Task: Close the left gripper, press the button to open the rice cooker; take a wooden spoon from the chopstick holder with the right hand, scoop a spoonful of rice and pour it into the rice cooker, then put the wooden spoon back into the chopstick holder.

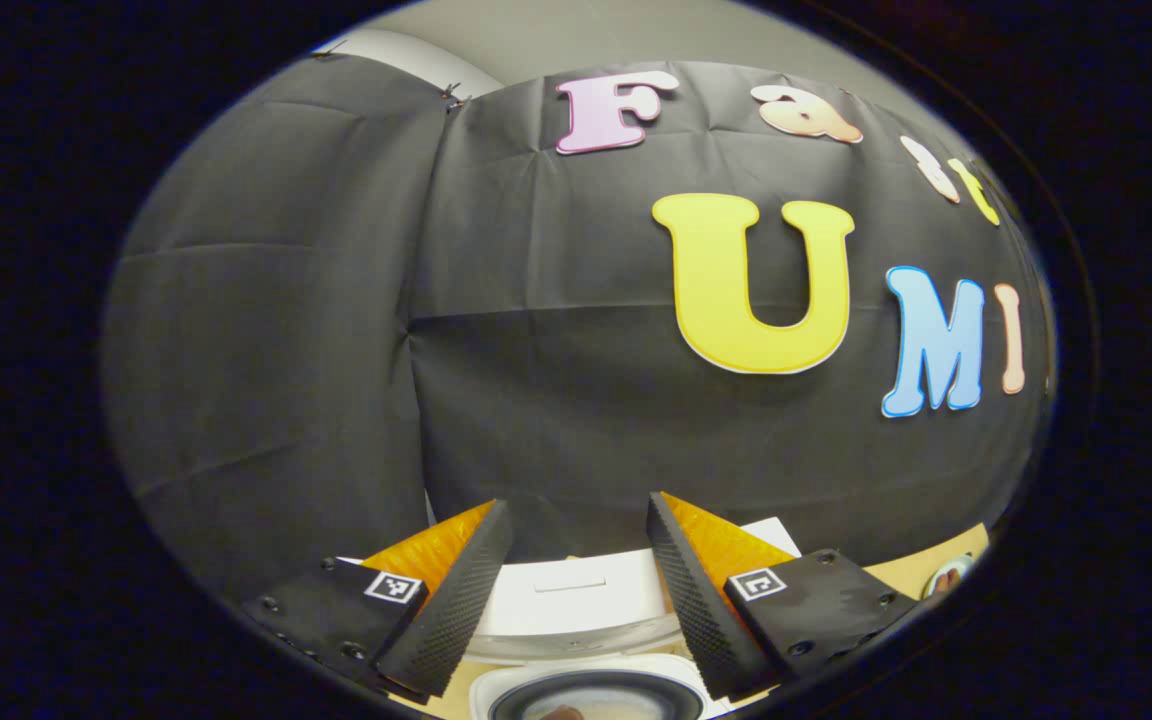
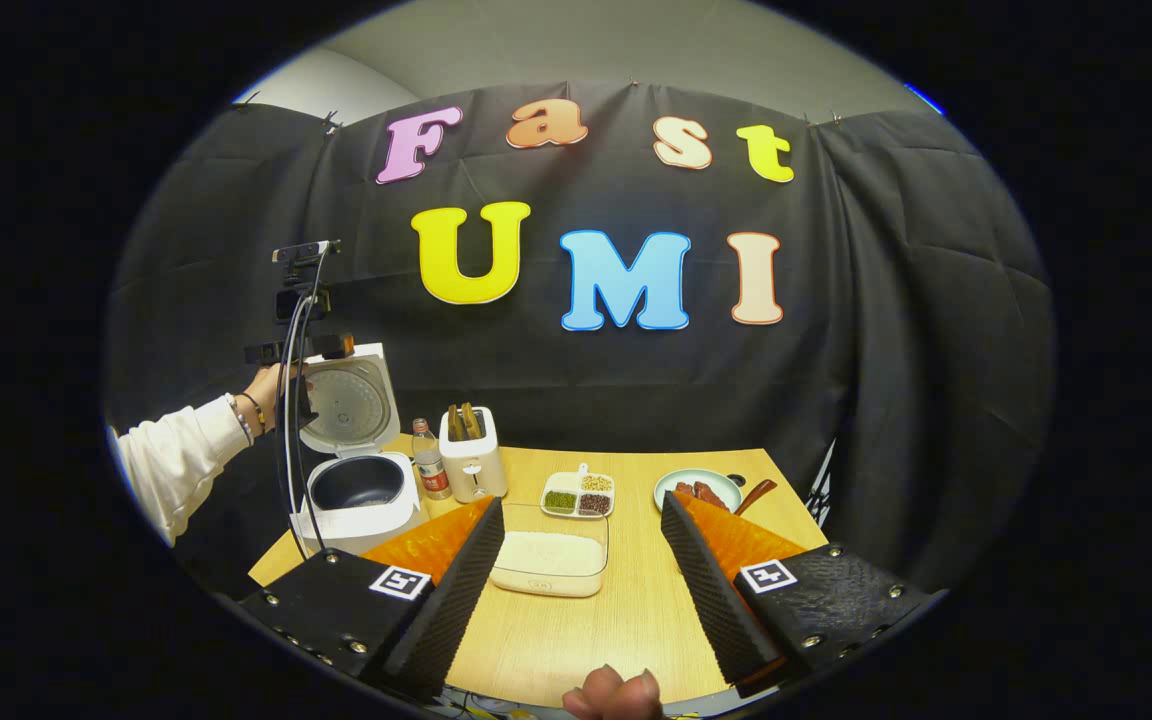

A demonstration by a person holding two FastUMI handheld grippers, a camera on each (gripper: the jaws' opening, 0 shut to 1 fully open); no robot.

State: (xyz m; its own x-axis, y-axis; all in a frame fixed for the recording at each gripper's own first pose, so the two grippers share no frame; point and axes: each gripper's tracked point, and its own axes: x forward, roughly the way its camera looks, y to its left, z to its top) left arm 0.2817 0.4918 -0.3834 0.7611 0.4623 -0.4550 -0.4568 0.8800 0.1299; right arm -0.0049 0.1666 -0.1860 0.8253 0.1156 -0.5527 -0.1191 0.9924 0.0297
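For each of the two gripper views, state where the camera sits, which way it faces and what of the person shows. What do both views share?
Left gripper view: rides the left gripper, above the open rice cooker, facing the wall cloth.
Right gripper view: rides the right gripper, facing across the table to the rice container; a sleeve and fingertips show.
Shared: the rice cooker.

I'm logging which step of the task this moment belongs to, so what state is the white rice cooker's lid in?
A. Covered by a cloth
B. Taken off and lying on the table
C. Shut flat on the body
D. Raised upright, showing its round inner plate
D: in the right gripper view the white rice cooker's lid stands raised above the open dark inner pot, its round inner plate facing the table.
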